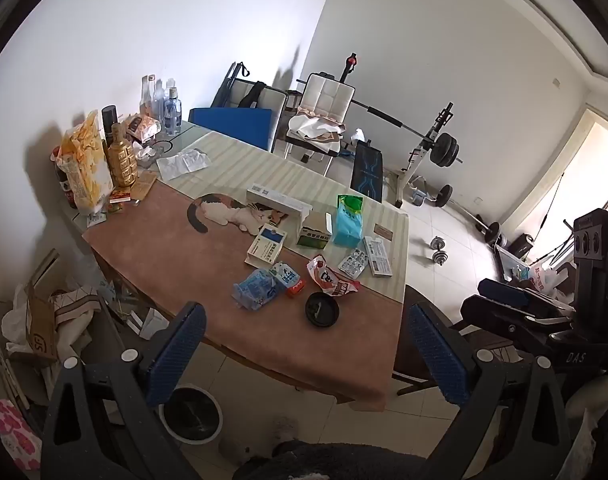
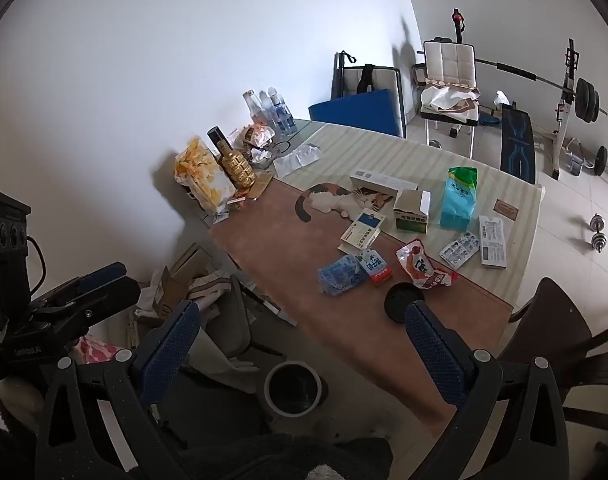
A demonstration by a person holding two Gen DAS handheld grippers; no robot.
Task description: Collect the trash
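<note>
1. Your left gripper (image 1: 304,356) hangs above the near edge of the table (image 1: 152,240), its blue-padded fingers (image 1: 176,356) spread wide with nothing between them.
2. Your right gripper (image 2: 302,354) is just as wide open and empty, held off the table's near left corner.
3. The trash lies ahead of both claws: straight out from the left one sit a crumpled blue wrapper (image 1: 256,289), a small blue-and-red carton (image 1: 288,277) touching it, and a red-and-white snack wrapper (image 1: 331,280) just to the right.
4. A black round dish (image 1: 322,309) is the nearest thing to the left claw's opening; in the right wrist view, that dish (image 2: 401,303) sits just beyond the right finger's tip.
5. Farther ahead stand a blue medicine box (image 1: 266,246), a green box (image 1: 313,234) and a teal pouch (image 1: 347,220).
6. The trash bin (image 2: 295,388) sits on the floor below the right claw, between its fingers in that view; from the left wrist, the bin (image 1: 192,414) shows under the left finger.
</note>
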